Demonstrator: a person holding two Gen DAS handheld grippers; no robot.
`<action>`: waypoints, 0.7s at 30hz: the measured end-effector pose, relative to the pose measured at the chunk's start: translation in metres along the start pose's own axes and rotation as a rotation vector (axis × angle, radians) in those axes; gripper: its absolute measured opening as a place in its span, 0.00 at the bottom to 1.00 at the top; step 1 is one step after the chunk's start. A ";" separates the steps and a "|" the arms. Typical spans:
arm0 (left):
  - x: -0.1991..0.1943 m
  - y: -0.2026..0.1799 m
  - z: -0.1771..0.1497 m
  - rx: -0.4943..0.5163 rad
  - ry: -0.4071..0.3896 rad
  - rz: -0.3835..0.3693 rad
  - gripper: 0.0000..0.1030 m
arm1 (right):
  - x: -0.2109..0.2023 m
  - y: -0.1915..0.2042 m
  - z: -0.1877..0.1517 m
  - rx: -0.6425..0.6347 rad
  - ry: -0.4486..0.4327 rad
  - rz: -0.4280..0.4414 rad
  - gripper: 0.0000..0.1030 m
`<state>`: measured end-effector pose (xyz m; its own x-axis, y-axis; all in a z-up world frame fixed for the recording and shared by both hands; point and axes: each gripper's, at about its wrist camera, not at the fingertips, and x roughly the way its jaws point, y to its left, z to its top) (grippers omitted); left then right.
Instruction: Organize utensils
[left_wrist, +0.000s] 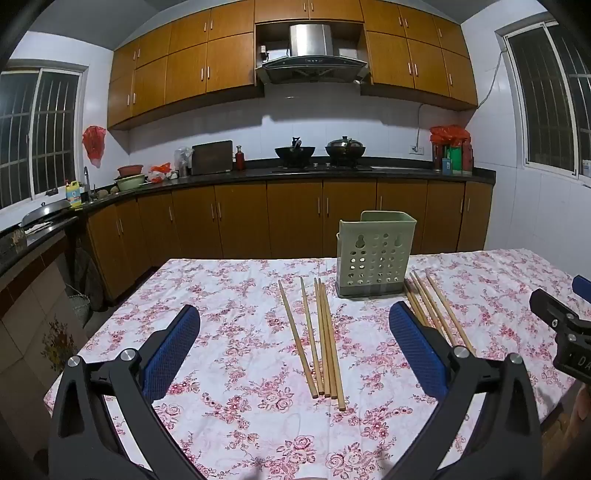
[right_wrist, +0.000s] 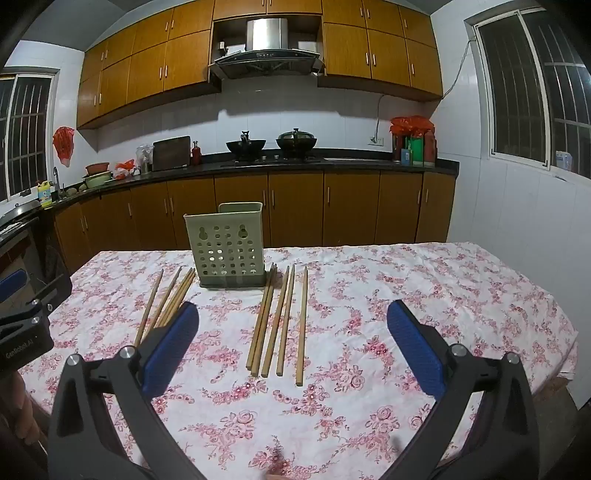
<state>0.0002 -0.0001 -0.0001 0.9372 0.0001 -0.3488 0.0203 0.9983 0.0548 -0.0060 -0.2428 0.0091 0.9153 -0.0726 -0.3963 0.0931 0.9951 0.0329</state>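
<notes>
In the left wrist view, the left gripper (left_wrist: 293, 345) fills the lower frame, jaws wide and empty, raised above the tablecloth (left_wrist: 229, 413). Mid-frame between its fingers lie the left chopsticks (left_wrist: 317, 341), long axes running away from the camera, dead ahead. The right gripper (right_wrist: 291, 343) is likewise wide and empty, framing the right chopsticks (right_wrist: 280, 325) the same way. Each gripper is nearer its own bundle. Beyond, between the bundles, the holder (left_wrist: 375, 258) stands upright and looks empty; a pickup likely comes first.
</notes>
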 end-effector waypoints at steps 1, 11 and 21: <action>0.000 0.000 0.000 0.000 -0.001 0.000 0.98 | 0.000 0.000 0.000 0.000 0.000 0.000 0.96; 0.000 0.000 0.000 0.000 -0.001 0.001 0.98 | 0.001 0.000 0.000 0.002 0.002 0.000 0.96; 0.000 0.000 0.000 -0.002 0.001 0.000 0.98 | 0.000 0.000 0.000 0.002 0.002 0.001 0.96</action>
<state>0.0003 0.0000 -0.0001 0.9369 -0.0004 -0.3495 0.0199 0.9984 0.0523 -0.0065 -0.2430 0.0090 0.9147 -0.0715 -0.3977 0.0929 0.9951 0.0350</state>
